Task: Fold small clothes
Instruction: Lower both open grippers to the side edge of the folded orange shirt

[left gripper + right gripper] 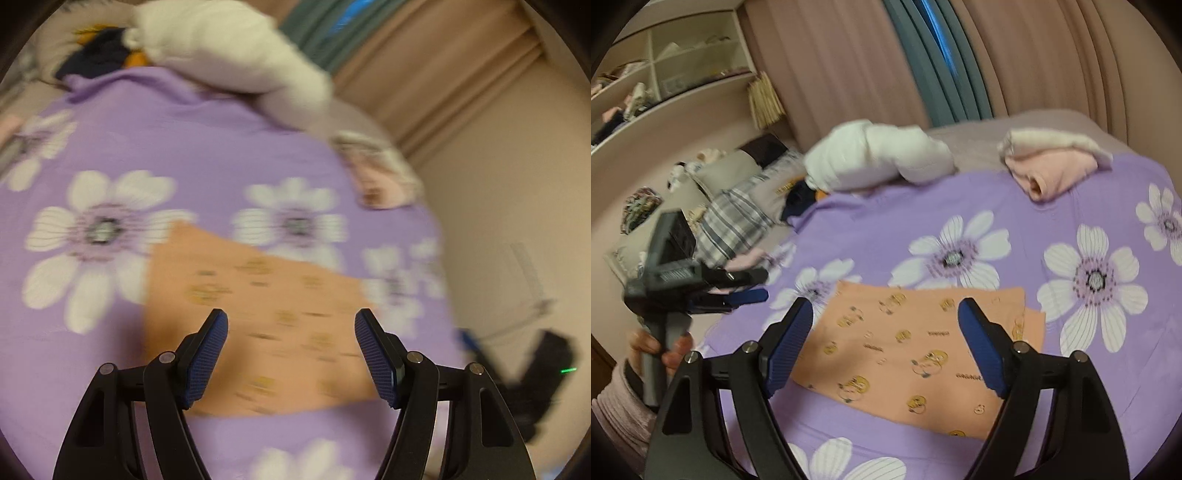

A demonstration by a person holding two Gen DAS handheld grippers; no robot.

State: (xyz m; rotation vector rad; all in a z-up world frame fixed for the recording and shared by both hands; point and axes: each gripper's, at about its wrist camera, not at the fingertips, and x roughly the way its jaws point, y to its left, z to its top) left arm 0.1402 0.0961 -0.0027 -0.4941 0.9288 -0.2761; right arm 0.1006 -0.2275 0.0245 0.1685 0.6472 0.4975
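Observation:
An orange garment printed with small yellow cartoon figures lies flat in a folded rectangle on the purple flowered sheet. My left gripper hovers over the garment's near half, jaws open, nothing between the blue pads; that view is motion-blurred. My right gripper is above the garment's near edge, open and empty too. In the right wrist view the left gripper appears at the left, held by a hand just off the garment's left end.
A white bundled cloth and a folded pink garment lie at the sheet's far edge. Plaid fabric and pillows sit at the left. A dark navy item lies beside the white bundle. Shelves and curtains stand behind.

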